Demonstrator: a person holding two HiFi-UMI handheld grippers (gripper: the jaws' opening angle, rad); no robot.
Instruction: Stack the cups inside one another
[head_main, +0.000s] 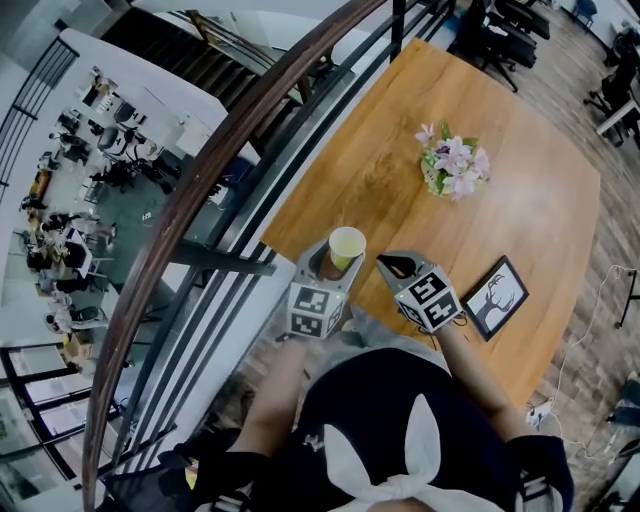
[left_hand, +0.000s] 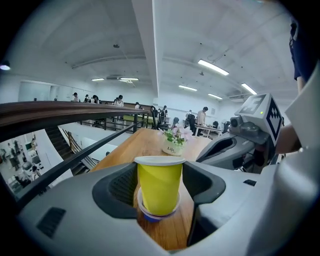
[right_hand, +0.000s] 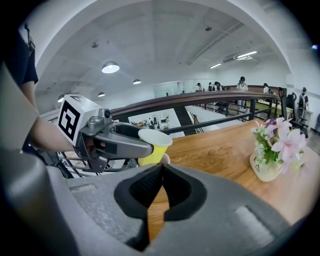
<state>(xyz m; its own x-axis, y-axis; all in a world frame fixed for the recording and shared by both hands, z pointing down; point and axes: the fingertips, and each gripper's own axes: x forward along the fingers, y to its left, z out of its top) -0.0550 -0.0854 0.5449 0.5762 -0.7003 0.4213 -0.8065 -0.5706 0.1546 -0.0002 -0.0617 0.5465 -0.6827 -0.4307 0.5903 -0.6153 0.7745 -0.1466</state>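
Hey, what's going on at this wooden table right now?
A person is working at a wooden table beside a railing, with a handheld gripper in each hand. The left gripper holds a yellow cup near its rim, and the cup's bottom already sits inside a blue cup on the table. The right gripper is shut and empty, close beside it. A pot of flowers and a framed picture lie further along the table.

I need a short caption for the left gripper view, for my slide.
The left claw holds a yellow cup seated in a second cup on the wooden table.
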